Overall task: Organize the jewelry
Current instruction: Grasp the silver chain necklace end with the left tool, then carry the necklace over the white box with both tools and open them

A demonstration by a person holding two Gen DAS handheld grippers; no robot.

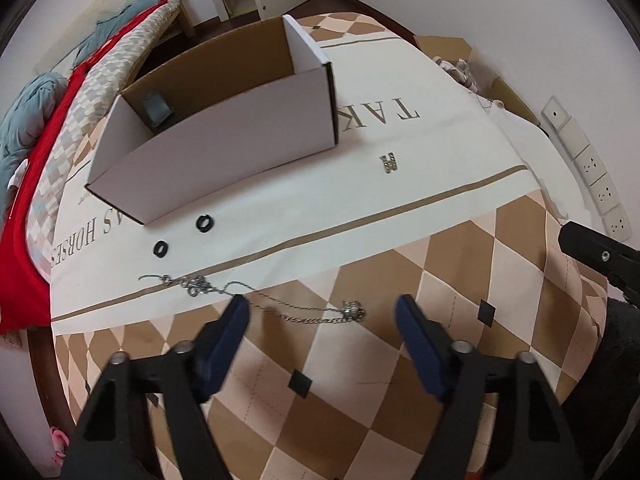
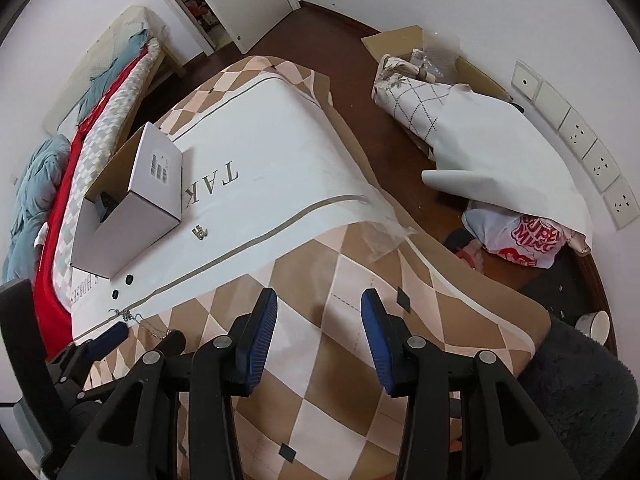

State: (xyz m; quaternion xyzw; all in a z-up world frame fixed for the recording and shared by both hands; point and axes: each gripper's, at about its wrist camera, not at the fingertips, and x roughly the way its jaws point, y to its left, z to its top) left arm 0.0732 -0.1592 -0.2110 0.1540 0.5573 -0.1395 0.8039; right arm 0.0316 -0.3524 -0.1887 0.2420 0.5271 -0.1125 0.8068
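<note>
Left gripper (image 1: 322,312) has its jaws spread wide right over the chain (image 1: 256,296), which lies loose on the counter (image 1: 440,184) near two black rings (image 1: 204,223). White box (image 1: 224,152) sits just behind them, a small brooch (image 1: 390,162) off to its right. Right gripper (image 2: 319,312) hovers over bare cloth, jaws spread too

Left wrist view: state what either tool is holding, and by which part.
Nothing is held. The left tool is open above the silver chain, its fingers straddling it without closing. The right tool is open over bare tablecloth.
</note>
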